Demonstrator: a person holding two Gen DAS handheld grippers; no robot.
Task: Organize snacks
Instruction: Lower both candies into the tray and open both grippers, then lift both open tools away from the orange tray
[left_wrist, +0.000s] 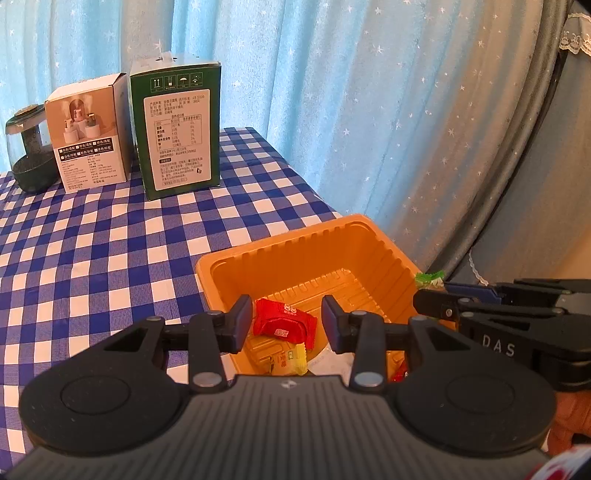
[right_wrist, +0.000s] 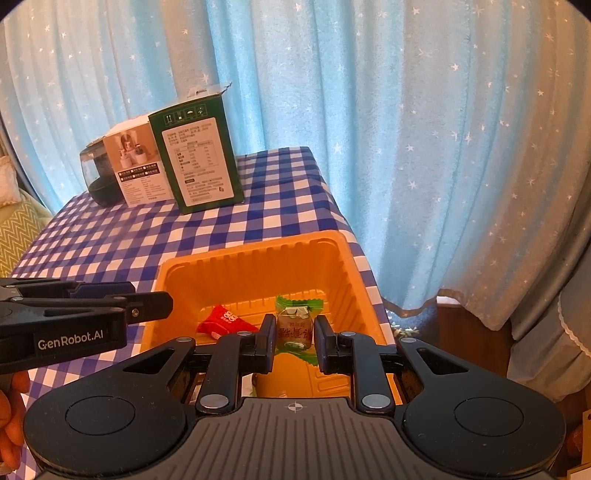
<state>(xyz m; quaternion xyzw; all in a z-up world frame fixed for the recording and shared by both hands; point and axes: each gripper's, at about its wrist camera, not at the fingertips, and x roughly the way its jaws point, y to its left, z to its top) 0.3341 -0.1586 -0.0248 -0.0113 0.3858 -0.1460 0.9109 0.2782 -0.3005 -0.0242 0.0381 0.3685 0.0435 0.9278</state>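
An orange plastic tray (left_wrist: 280, 243) (right_wrist: 251, 251) stands at the right edge of the checked table. On its floor lies a red snack packet (left_wrist: 284, 321) (right_wrist: 225, 319), with a yellow packet (left_wrist: 291, 360) and a white one (left_wrist: 332, 363) nearer me. My left gripper (left_wrist: 288, 325) (right_wrist: 162, 302) hovers open over the tray's left side; the red packet lies below its fingers, untouched. Over the tray's middle my right gripper (right_wrist: 295, 339) (left_wrist: 424, 295) is shut on a green-wrapped candy packet (right_wrist: 295, 325) (left_wrist: 428, 278).
A green carton (left_wrist: 177, 129) (right_wrist: 199, 162), a beige product box (left_wrist: 88, 136) and a dark glass jar (left_wrist: 29, 147) stand at the table's far side. Blue starred curtains (right_wrist: 406, 129) hang behind. The table edge drops off just right of the tray.
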